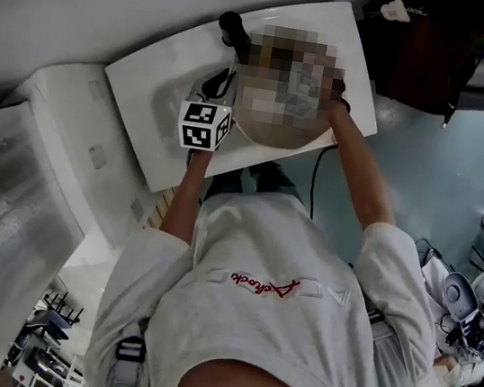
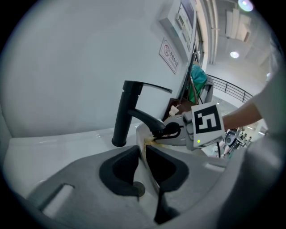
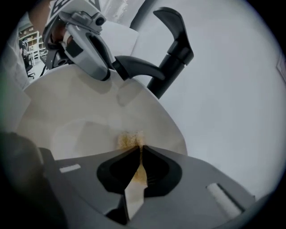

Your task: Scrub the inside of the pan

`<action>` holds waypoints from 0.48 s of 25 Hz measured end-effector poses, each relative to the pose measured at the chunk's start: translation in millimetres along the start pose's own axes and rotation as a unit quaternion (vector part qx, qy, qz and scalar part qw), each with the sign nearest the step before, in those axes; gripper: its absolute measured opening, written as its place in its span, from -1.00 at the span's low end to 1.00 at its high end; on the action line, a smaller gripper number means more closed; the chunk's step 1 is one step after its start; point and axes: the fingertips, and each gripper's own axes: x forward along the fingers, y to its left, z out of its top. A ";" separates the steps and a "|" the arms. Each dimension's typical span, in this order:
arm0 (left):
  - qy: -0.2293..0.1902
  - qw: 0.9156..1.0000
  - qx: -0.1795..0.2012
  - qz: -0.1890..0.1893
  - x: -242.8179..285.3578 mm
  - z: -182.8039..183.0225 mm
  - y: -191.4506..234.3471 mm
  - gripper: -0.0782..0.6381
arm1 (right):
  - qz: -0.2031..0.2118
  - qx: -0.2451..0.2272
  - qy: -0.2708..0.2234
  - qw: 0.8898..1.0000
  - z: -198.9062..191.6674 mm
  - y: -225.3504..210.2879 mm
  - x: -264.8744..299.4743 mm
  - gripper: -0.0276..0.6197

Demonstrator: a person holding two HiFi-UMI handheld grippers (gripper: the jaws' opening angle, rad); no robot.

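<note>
A cream-white pan (image 3: 76, 127) is held tilted over the white sink (image 1: 144, 95), under the black faucet (image 3: 172, 58). My left gripper (image 2: 143, 150) is shut on the pan's thin rim (image 2: 142, 134), which runs between its jaws. In the right gripper view the left gripper (image 3: 103, 71) grips the far edge. My right gripper (image 3: 139, 150) is shut on a small yellow-brown sponge (image 3: 128, 140) that rests on the pan's inner wall. From the left gripper view, the right gripper (image 2: 157, 137) and its sponge (image 2: 150, 142) sit just under the spout. In the head view a mosaic patch hides the pan and the right gripper.
The faucet (image 2: 123, 116) stands on the sink's back ledge against a plain white wall. A sign (image 2: 170, 56) hangs on that wall to the right. A white appliance (image 1: 59, 141) stands left of the sink. The person's body fills the lower head view.
</note>
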 end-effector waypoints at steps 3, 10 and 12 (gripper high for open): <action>0.001 1.000 0.001 0.000 0.3 0.1 -0.2 -0.64 | 0.005 -0.008 0.005 1.000 -4.5 1.2 3.8 -0.82; 0.003 1.000 0.006 -0.002 1.0 -0.3 -0.1 -0.63 | 0.021 -0.011 0.009 1.000 -11.2 24.2 4.0 -0.82; 0.003 1.000 0.006 -0.002 0.7 -0.4 0.3 -0.63 | 0.025 -0.011 0.008 1.000 -12.2 32.6 0.8 -0.82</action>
